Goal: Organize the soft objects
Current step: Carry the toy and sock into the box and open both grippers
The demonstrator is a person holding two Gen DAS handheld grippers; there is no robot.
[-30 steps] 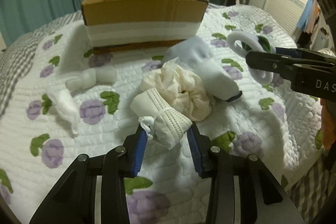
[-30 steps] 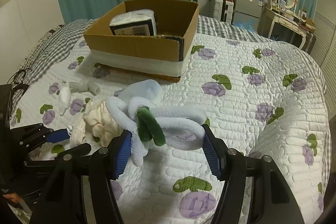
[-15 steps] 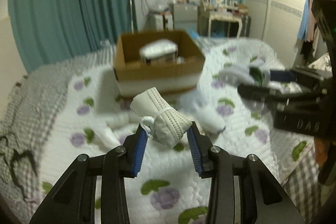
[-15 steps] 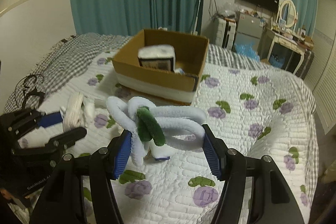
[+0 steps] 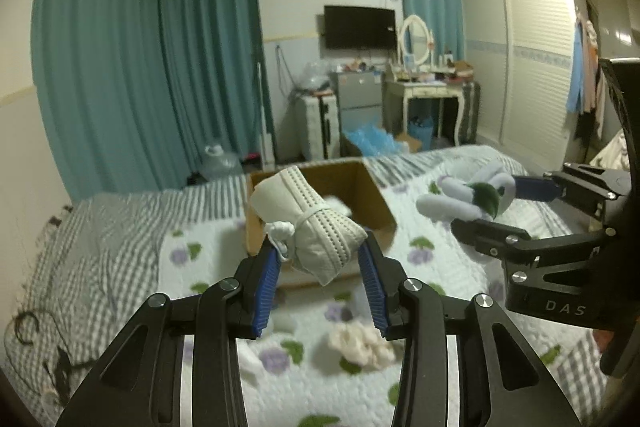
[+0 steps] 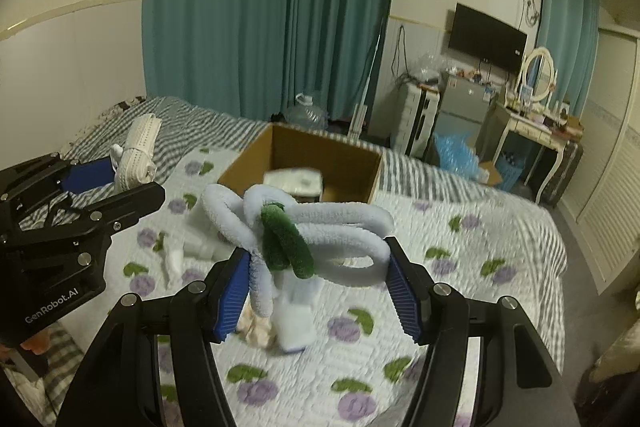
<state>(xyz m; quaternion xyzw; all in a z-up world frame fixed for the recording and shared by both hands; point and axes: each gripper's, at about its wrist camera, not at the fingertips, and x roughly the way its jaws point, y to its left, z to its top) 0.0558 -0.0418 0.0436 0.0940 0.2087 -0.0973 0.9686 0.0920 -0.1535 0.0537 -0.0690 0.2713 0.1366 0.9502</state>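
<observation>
My left gripper (image 5: pixel 319 283) is shut on a rolled white fabric bundle (image 5: pixel 308 223) tied with a cord, held high above the bed; it also shows in the right wrist view (image 6: pixel 138 153). My right gripper (image 6: pixel 316 287) is shut on a pale blue plush loop toy with a green piece (image 6: pixel 296 239), also raised; the toy shows in the left wrist view (image 5: pixel 472 197). The open cardboard box (image 6: pixel 304 167) sits on the quilt ahead, with a white pack (image 6: pixel 294 181) inside. A cream cloth (image 5: pixel 362 341) lies on the quilt below.
The bed has a white quilt with purple flowers (image 6: pixel 460 259). A white sock (image 6: pixel 298 311) and small white rolls (image 6: pixel 174 259) lie on it. Teal curtains, a television, a dresser and a wardrobe stand beyond the bed.
Both grippers have risen well above the bed with their loads. The box and the loose items on the quilt now appear lower and farther away.
</observation>
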